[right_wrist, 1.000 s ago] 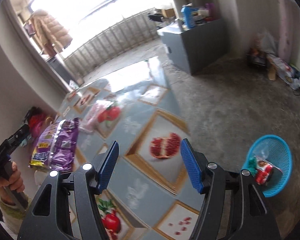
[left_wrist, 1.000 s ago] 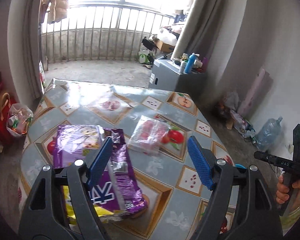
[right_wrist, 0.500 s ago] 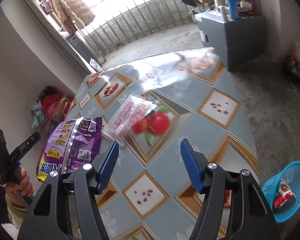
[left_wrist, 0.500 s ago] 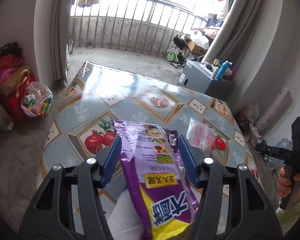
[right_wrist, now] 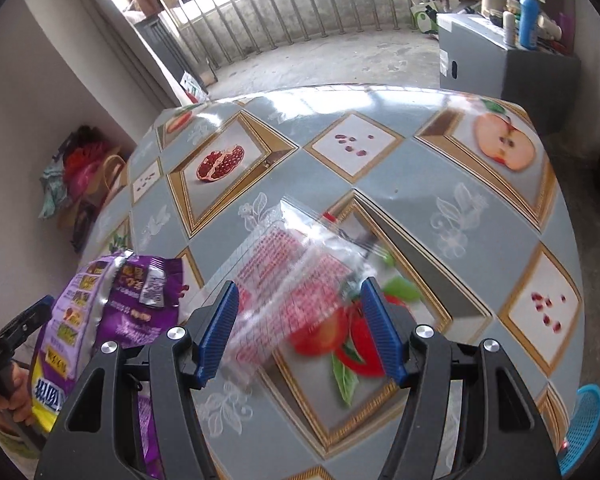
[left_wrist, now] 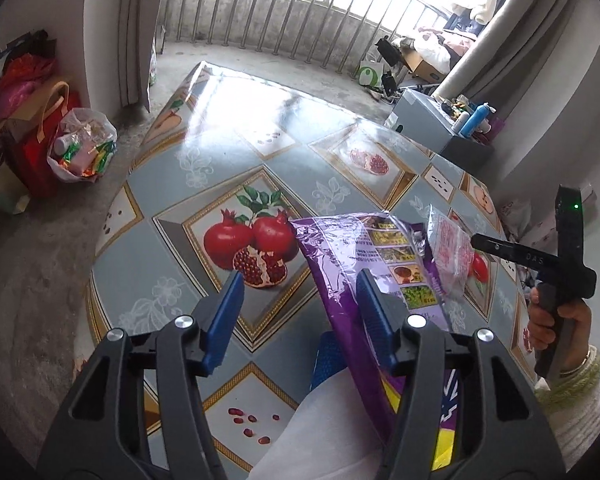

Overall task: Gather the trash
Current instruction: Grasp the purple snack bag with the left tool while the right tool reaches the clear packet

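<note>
Left gripper (left_wrist: 300, 316) jaws opening, gripping nothing — purple bag (left_wrist: 364, 256) leans against its right finger. Right gripper (right_wrist: 300, 328) released over clear wrapper (right_wrist: 296, 280) on the table (right_wrist: 440, 184) — basket (right_wrist: 584, 420) beside it.

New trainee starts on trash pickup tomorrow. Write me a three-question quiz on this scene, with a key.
1. True or false: the blue basket stands on the table.
2. What lies on the table just ahead of the right gripper? A) a bottle B) a clear packet C) a cup
3. Fill in: the big snack bag is mostly ___.
Key: 1 false, it sits lower, beside the table; 2 B; 3 purple.
</note>
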Demonstrator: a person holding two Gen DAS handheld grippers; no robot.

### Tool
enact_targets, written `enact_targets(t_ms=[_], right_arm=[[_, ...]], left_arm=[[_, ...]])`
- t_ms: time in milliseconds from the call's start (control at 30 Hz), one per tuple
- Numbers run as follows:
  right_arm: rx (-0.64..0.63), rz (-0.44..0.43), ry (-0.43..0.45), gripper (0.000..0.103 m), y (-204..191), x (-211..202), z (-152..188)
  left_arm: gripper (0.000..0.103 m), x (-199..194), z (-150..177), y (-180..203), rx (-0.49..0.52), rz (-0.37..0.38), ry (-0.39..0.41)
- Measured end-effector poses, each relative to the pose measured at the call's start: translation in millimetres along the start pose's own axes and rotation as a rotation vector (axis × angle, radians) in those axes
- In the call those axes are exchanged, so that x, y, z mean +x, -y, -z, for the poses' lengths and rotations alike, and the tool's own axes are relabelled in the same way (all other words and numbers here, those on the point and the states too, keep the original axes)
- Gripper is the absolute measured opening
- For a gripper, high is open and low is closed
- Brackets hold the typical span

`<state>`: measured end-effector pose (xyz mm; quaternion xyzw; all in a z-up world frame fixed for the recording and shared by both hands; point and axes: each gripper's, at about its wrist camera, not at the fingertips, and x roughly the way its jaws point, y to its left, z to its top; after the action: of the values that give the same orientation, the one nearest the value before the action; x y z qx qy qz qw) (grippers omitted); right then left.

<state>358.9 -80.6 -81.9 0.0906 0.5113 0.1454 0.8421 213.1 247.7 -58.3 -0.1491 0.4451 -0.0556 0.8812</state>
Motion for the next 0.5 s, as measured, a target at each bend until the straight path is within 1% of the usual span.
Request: enact_targets(t_ms=[67,133,167,333,433,500], right_arm=[[-0.027,0.011,0.0,0.062,-5,9,-4],[-0.055,0.021,-0.005,0.062,-9,16,-6],[-0.072,0.032,-0.009,0.061,-11,20,-7],[-0.125,0.059,-0.023,0.057,-17,30,-5],[-0.165,0.083,-0.018,0.05,-21,30,-2],[-0.178,0.099,-0.015,0.042,-22,29,0]], left_arm=[[0.058,5,3,-1,-0.012,0.004,-0.02],[0.062,8,6,-4,-0.02,0.007,-0.028],[0.062,9,8,-6,-0.028,0.015,-0.035],[0.062,19,15,-10,-0.065,0.079,-0.079],[0.062,22,20,-6,-0.056,0.103,-0.092],[0.061,24,24,-1,-0.056,0.124,-0.1]])
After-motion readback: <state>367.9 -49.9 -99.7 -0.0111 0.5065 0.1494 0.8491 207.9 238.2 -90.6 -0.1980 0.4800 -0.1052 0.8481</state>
